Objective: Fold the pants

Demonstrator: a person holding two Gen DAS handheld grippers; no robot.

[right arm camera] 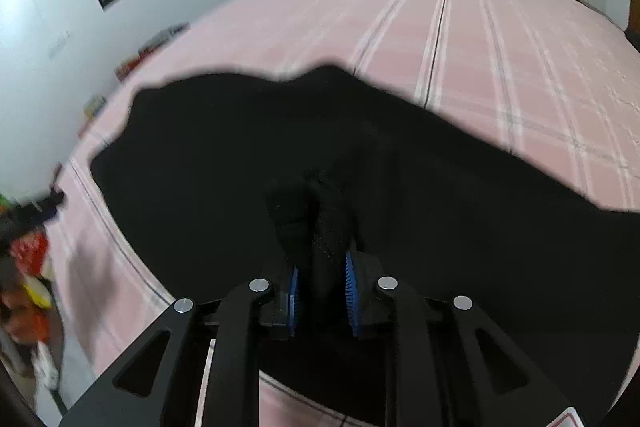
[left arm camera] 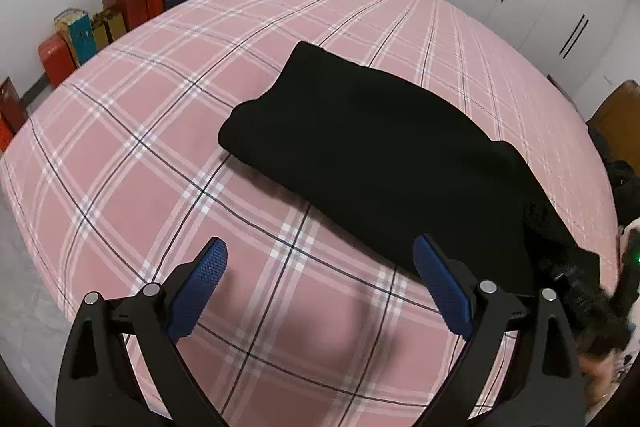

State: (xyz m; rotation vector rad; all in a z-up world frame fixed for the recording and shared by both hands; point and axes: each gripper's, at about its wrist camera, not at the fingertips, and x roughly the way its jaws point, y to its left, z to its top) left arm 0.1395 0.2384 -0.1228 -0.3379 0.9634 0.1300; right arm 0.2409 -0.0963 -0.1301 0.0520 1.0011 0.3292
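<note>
**Right tongs bite the pants; left tongs wait empty**

Nearest you, the left tongs (left arm camera: pixel 320 287) hang spread wide over the pink plaid bed (left arm camera: pixel 120 187), gripping nothing. Your right tongs (right arm camera: pixel 320 291) are clenched on a bunched ridge of the black pants (left arm camera: pixel 360 155), which lie folded across the bed from about 10 to 4 o'clock in the left view. The fabric looks soft, limp and light, so it will likely sag and drag; take a free corner or the doubled edge near 9 o'clock. Gift bags (left arm camera: pixel 120 7) line the wall at 10 o'clock, well apart. Nothing blocks the fold.
</note>
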